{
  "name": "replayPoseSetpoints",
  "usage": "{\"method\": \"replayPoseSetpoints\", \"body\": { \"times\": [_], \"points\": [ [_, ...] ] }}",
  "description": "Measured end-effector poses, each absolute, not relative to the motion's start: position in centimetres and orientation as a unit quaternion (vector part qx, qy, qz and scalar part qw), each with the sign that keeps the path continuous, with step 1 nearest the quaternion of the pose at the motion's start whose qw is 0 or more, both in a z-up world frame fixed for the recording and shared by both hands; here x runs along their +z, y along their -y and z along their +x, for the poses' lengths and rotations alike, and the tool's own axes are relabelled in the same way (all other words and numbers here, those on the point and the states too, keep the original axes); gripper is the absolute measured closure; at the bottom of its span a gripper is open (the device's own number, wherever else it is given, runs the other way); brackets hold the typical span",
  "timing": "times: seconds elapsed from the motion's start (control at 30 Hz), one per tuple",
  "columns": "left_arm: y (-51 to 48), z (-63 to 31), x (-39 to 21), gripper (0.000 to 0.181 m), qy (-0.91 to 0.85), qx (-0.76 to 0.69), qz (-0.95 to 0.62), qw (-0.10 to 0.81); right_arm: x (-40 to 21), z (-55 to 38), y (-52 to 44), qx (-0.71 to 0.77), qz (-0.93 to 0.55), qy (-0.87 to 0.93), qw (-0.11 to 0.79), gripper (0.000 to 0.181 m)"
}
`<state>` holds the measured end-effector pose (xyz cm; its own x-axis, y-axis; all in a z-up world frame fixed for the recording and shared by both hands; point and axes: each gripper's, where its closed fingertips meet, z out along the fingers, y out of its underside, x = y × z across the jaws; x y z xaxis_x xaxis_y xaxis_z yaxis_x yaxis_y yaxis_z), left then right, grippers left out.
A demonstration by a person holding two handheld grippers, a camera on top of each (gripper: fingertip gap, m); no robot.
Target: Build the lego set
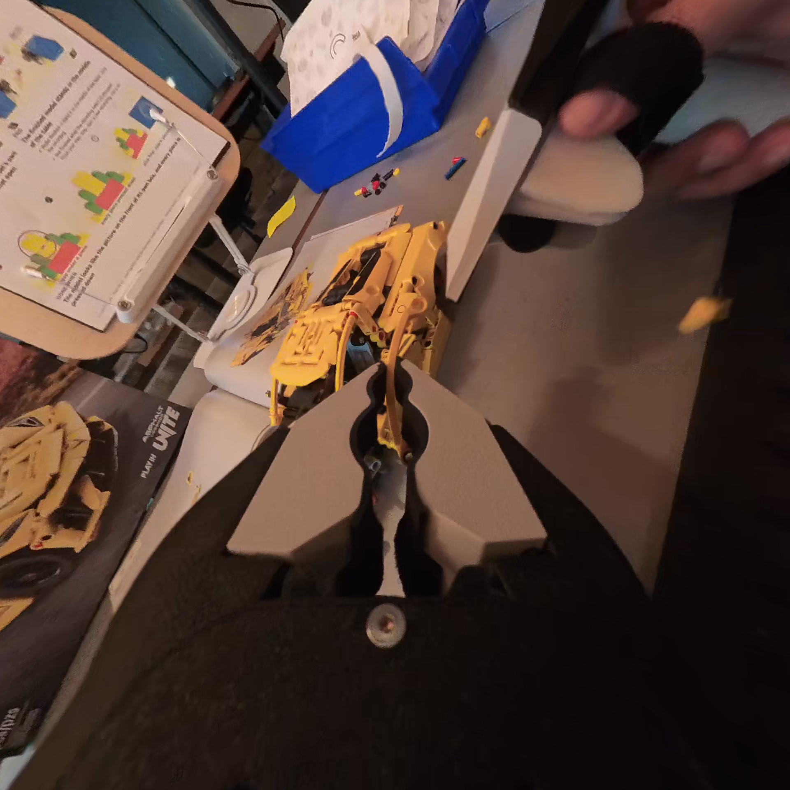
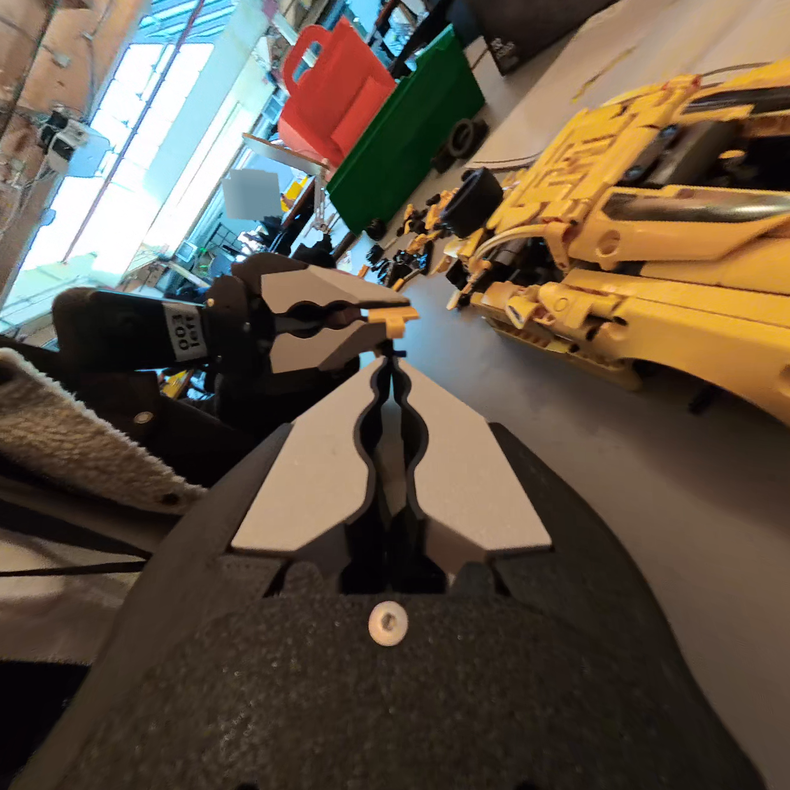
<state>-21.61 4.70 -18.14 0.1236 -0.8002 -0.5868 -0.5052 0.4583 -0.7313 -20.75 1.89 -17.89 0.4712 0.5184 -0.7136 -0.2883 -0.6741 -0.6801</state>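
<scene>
Two bits with writing: white sticker (image 2: 184,337), car box (image 1: 64,491)
Left hand-held gripper (image 2: 384,319): pinching one yellow piece (image 2: 395,316)
Right hand-held gripper (image 2: 390,361): closed, load unclear
Yellow Lego car (image 2: 641,256): one, on bench (image 2: 555,470)

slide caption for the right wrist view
Left gripper pinches a small yellow piece above the closed right gripper, beside the yellow lego car.

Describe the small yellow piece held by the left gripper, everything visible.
The small yellow piece is a flat plastic part with a short tab hanging from its underside. It sits level, pinched at one end between the closed jaws of the left gripper, the rest jutting out past the tips. It hangs above the grey table, apart from the yellow car model. Just below it, the right gripper nips something dark and tiny.
</scene>
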Motion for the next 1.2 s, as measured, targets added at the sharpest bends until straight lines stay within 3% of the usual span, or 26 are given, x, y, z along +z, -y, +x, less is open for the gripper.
{"method": "replayPoseSetpoints", "body": {
  "times": [0.17, 0.3, 0.37, 0.47, 0.67, 0.83, 1.0, 1.1, 1.2],
  "points": [
    [-5.5, -22.3, -20.2, 0.179, -0.661, -0.128, -0.535, 0.509, -17.4, -18.8, -1.7, 0.453, -0.767, 0.128, 0.436, 0.181],
    [-3.2, -22.0, -22.7, 0.178, -0.712, -0.144, -0.518, 0.451, -17.8, -17.8, 1.9, 0.366, -0.765, 0.312, 0.429, 0.157],
    [-2.1, -21.9, -23.4, 0.178, -0.731, -0.141, -0.504, 0.438, -18.1, -16.6, 4.1, 0.342, -0.776, 0.348, 0.4, 0.154],
    [-1.4, -21.8, -23.8, 0.178, -0.735, -0.164, -0.509, 0.417, -19.0, -12.4, 4.1, 0.245, -0.807, 0.35, 0.408, 0.155],
    [-1.1, -21.8, -23.4, 0.178, -0.711, -0.226, -0.545, 0.384, -22.3, -11.6, 3.4, 0.203, -0.842, 0.332, 0.374, 0.154],
    [-0.9, -21.7, -23.6, 0.178, -0.712, -0.228, -0.544, 0.381, -24.5, -10.9, 3.1, 0.214, -0.864, 0.317, 0.327, 0.154],
    [-0.9, -21.7, -23.7, 0.178, -0.712, -0.227, -0.544, 0.38, -24.8, -11.0, 2.3, 0.195, -0.832, 0.369, 0.366, 0.153],
    [-0.9, -21.7, -23.6, 0.178, -0.711, -0.228, -0.545, 0.381, -25.3, -11.5, 2.2, 0.213, -0.842, 0.362, 0.339, 0.155],
    [-1.1, -21.7, -23.7, 0.178, -0.708, -0.231, -0.551, 0.378, -25.4, -11.9, 1.9, 0.205, -0.841, 0.365, 0.343, 0.165]
  ]
}}
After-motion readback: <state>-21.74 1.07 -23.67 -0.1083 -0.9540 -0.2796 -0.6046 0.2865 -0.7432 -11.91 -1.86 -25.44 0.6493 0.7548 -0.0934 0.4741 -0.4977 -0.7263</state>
